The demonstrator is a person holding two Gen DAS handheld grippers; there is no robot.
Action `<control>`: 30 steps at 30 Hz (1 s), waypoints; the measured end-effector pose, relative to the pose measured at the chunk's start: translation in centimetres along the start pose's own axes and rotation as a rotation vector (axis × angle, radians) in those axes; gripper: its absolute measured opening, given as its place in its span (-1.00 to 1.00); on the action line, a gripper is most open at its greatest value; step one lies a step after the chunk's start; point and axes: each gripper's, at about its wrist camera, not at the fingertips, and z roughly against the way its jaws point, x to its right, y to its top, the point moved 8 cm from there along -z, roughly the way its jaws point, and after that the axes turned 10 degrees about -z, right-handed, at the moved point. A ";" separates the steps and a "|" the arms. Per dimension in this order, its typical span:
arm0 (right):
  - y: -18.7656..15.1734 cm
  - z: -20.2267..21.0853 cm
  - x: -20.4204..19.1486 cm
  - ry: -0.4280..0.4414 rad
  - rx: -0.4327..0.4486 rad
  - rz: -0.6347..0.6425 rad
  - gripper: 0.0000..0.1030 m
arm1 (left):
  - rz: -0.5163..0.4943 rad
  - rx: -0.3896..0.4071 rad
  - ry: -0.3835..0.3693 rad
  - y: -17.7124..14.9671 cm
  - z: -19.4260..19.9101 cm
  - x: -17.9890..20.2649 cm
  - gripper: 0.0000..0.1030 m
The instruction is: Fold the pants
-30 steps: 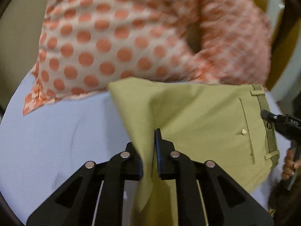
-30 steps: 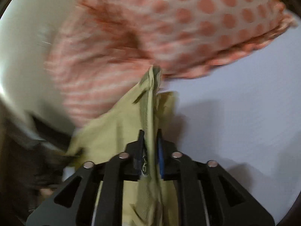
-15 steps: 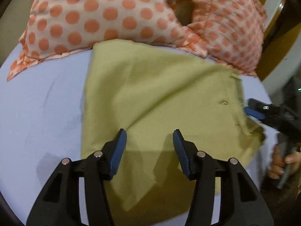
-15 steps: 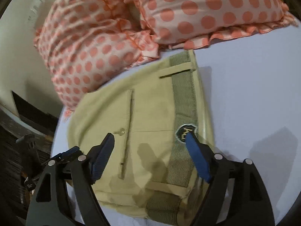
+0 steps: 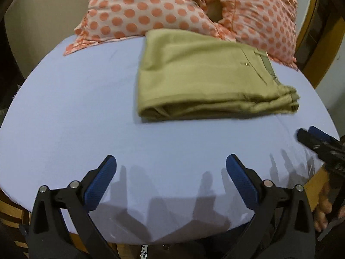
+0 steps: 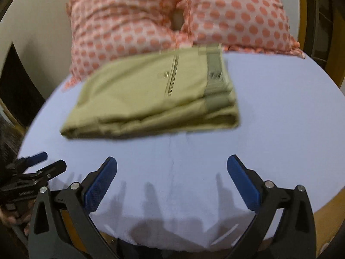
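Note:
Olive-green pants [image 5: 204, 77] lie folded in a flat stack on the pale blue bed sheet [image 5: 75, 108], waistband and back pocket to the right. They also show in the right wrist view [image 6: 155, 95]. My left gripper [image 5: 170, 164] is open and empty, held near the bed's front edge, well short of the pants. My right gripper [image 6: 171, 164] is open and empty, likewise near the front edge. The right gripper also shows at the right edge of the left wrist view [image 5: 317, 140]. The left gripper shows at the left edge of the right wrist view [image 6: 36, 166].
Two pillows with orange polka dots [image 5: 151, 6] [image 5: 258, 15] lean at the head of the bed, just behind the pants. A wooden bed frame [image 5: 319, 43] shows at the right. A wall [image 5: 32, 21] is behind at the left.
A second ago both grippers were shut on the pants. They let go, opened wide and drew back towards the bed's front edge. The pants now lie folded.

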 end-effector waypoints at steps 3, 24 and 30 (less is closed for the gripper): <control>-1.3 -1.4 -0.7 -0.048 -0.036 0.039 0.97 | -0.016 -0.026 0.071 -0.6 -0.7 0.0 0.96; -2.9 -2.6 -0.7 -0.164 -0.090 0.085 0.97 | -0.023 0.012 0.093 -1.7 -0.8 0.0 0.97; -2.9 -2.6 -0.7 -0.163 -0.090 0.086 0.97 | -0.023 0.013 0.093 -1.7 -0.8 0.0 0.97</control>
